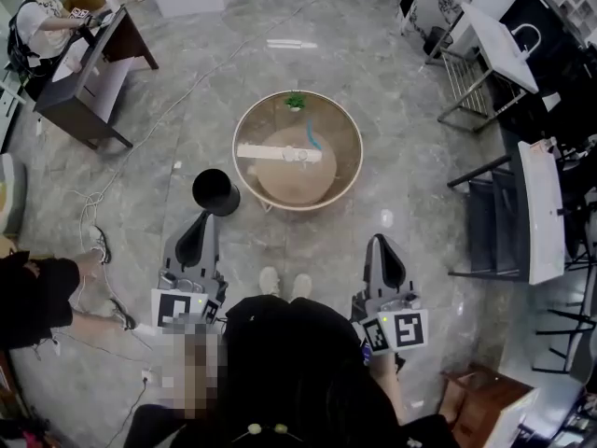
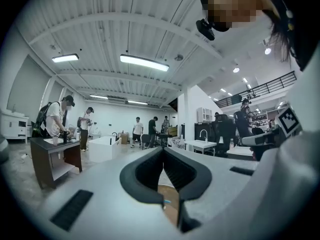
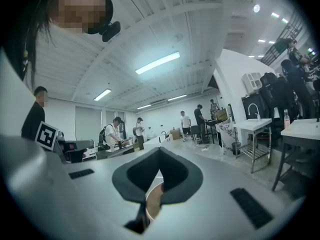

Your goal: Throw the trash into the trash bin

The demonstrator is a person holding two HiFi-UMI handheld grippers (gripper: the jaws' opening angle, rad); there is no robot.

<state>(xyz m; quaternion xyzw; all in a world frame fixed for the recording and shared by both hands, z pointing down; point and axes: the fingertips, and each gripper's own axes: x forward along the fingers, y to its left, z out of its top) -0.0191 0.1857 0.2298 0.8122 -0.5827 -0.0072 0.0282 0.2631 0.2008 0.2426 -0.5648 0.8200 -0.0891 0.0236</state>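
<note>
A round table [image 1: 347,129] with a pale rim and a brown top is being looked down on in the head view, and every place here is being given against it. The trash is being carried on the table's top. A long white strip [image 1: 279,153] is being borne across the middle, a small blue scrap [image 1: 312,139] is being seen at the strip's far edge, and a green bit [image 1: 296,101] is being borne at the far rim. A black trash bin [image 1: 215,191] is being stood upright on the floor just beside the table, at its near left. The left tongs [image 1: 205,218] are being held level on the near side of the table, just behind the bin, with their tips pressed together and nothing pinched between them. The right tongs [image 1: 379,241] are being held level at the table's near right, apart from the rim, likewise pressed together and empty. In both gripper views a slice of the table's brown top is being shown through the gap under the closed tips. A pair of pale shoes [image 1: 284,283] is being seen on the floor between the two tongs, near the table's near rim. A white cable [image 1: 177,101] is being trailed over the grey floor [image 1: 392,63] to the table's far left, where a dark desk [image 1: 89,77] is being used by a person [image 1: 42,26]. White stands [image 1: 541,208] on metal frames are being seen well apart from the table, on its right.
</note>
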